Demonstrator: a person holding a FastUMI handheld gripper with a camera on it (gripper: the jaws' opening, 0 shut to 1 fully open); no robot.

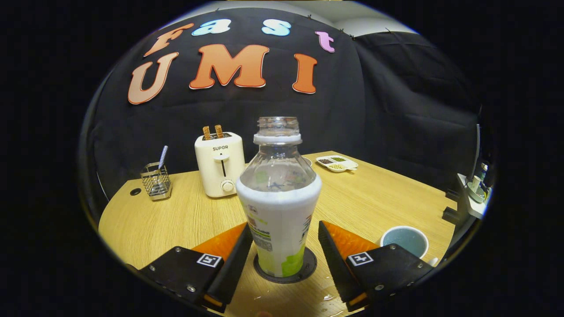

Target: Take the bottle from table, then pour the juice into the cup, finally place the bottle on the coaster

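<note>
A clear, uncapped bottle (279, 207) with a white and green label stands upright on a dark round coaster (285, 267). My gripper (284, 253) is open, its two black fingers (233, 262) on either side of the bottle's lower part. The left finger stands close to the label, perhaps touching it, and the right one is clearly apart from it. A white cup (405, 241) with a pale blue inside sits on the table to the right, just beyond the right finger.
On the wooden table (176, 220) beyond the bottle stand a cream toaster (220, 165) holding two slices, a wire holder (156, 180) with a utensil to the left, and a white divided dish (337, 163) at the back right. Small wet spots lie near the right finger.
</note>
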